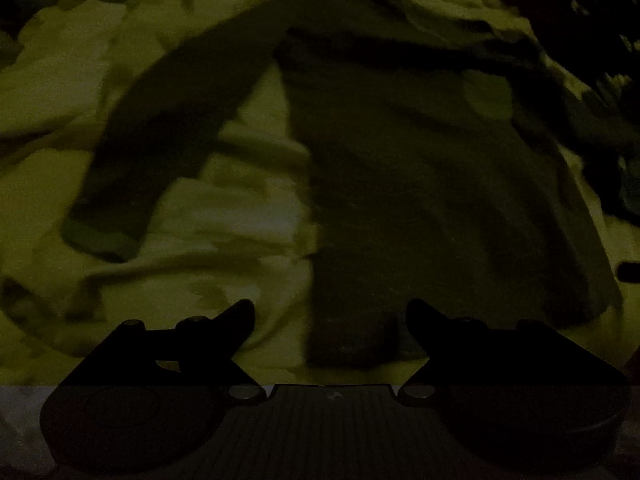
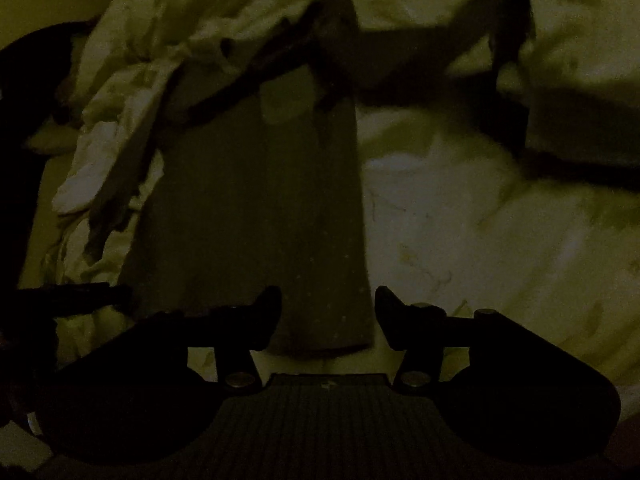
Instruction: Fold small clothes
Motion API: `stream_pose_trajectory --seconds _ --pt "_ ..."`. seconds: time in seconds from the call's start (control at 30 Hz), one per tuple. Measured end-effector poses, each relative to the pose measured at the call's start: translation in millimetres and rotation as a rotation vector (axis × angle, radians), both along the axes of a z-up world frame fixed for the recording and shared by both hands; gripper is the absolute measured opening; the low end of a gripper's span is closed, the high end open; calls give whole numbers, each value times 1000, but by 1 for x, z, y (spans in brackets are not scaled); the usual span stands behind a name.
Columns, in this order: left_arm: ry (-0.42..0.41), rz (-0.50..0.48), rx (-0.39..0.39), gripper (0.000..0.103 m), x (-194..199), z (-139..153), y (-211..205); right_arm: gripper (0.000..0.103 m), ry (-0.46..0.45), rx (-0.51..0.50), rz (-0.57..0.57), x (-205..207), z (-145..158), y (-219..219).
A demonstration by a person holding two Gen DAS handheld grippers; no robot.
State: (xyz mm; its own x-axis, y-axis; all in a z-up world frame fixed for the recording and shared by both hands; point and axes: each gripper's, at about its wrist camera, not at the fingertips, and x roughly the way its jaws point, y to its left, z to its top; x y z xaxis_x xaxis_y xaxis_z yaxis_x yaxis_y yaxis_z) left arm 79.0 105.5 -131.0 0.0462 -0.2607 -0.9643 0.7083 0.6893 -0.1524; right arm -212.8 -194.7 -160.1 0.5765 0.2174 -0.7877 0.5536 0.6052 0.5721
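The left hand-held gripper [image 1: 330, 316] stands wide apart, empty, above the dark garment [image 1: 400, 184] on the rumpled sheet [image 1: 224, 240]. The right hand-held gripper [image 2: 328, 308] gapes about halfway, gripping nothing, the garment's near hem between its fingers

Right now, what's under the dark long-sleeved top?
The dark top lies spread on rumpled pale bedding, which shows all round it and between sleeve and body. Whatever lies beneath the body itself is covered. Both grippers hover open at its hem.

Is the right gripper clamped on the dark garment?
No: the right gripper stands open, its fingers either side of the dark garment hem without pressing it.
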Motion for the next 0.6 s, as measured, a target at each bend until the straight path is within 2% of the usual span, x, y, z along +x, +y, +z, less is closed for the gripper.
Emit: stream_pose_trajectory --seconds 0.1,0.17,0.23,0.27,0.3,0.4,0.6 --pt "12 -12 12 103 -5 -11 -6 56 37 51 -35 9 -16 1" --pt "14 -6 24 103 -6 -17 -9 49 71 68 -60 12 -30 2" --pt "10 6 13 99 -6 -14 -10 27 69 91 -88 12 -36 1" --pt "17 8 -3 71 -5 -11 -9 20 59 109 -95 10 -36 1" --pt "38 7 -20 63 -3 -8 -9 8 47 126 -101 9 -36 0" --pt "58 3 -80 61 0 8 -3 7 4 153 -110 1 -25 -1" --pt "49 -37 -140 59 4 59 22 4 -123 177 -65 -22 29 -7"
